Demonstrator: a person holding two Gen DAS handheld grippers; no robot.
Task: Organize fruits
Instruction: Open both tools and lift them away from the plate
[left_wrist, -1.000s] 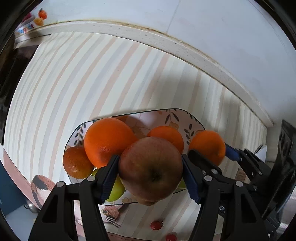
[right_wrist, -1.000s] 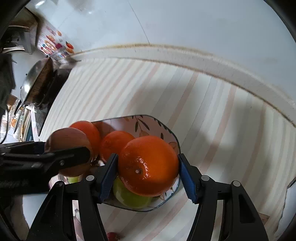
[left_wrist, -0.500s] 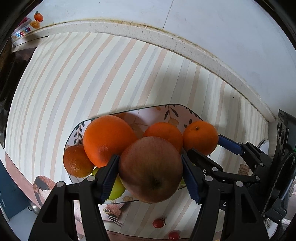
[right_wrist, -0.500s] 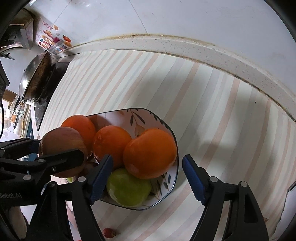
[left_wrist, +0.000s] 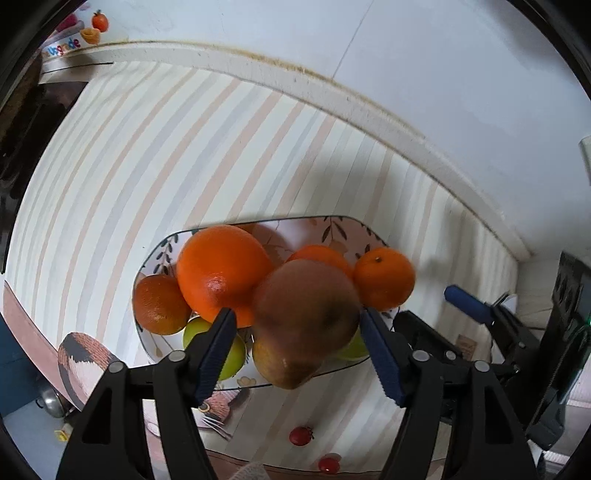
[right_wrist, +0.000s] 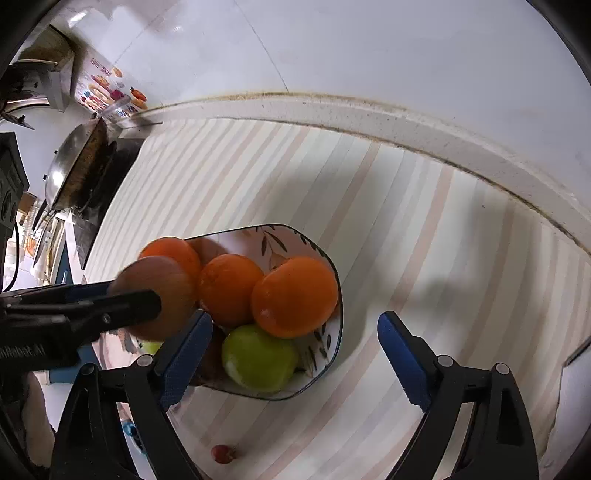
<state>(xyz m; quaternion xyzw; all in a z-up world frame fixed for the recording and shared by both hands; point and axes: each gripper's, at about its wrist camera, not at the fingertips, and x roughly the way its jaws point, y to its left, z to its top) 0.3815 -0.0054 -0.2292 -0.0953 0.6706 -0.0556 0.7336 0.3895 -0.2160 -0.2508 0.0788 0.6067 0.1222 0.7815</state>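
Left gripper (left_wrist: 297, 325) fingers look slightly parted around the blurred apple (left_wrist: 306, 299), contact unclear; it sits over the plate (left_wrist: 162, 251) pile. Right gripper (right_wrist: 291, 354) fingers spread wide, empty, behind orange (right_wrist: 295, 295).

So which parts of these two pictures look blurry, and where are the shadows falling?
Left wrist view: the apple between the left gripper's fingers is motion-blurred; a shadow lies on the striped cloth behind the plate. Right wrist view: the same apple is smeared; the right gripper casts shadow rightward.
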